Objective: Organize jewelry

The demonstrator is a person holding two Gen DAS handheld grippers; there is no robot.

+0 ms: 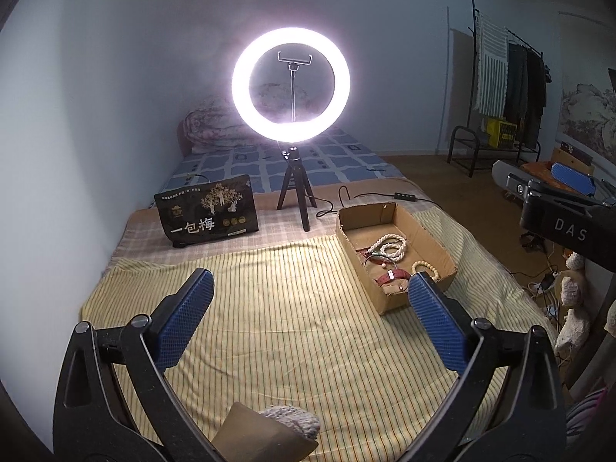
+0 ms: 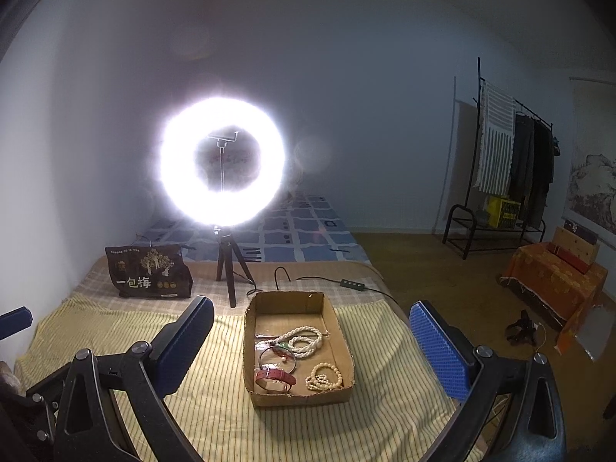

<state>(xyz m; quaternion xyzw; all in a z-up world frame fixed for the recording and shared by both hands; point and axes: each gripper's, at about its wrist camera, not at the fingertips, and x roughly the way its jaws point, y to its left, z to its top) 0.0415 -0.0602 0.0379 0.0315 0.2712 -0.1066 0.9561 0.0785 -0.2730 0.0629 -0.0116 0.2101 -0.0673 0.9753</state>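
Observation:
A shallow cardboard box lies on the yellow striped cloth. In it are a long white bead necklace, a small cream bead bracelet, a red strap watch and a thin bangle. My right gripper is open and empty, above the box's near end. My left gripper is open and empty over the bare cloth, to the left of the box. The necklace and watch also show in the left wrist view.
A lit ring light on a small tripod stands behind the box, its cable trailing right. A dark snack bag stands at back left. A clothes rack and an orange-draped table are at right.

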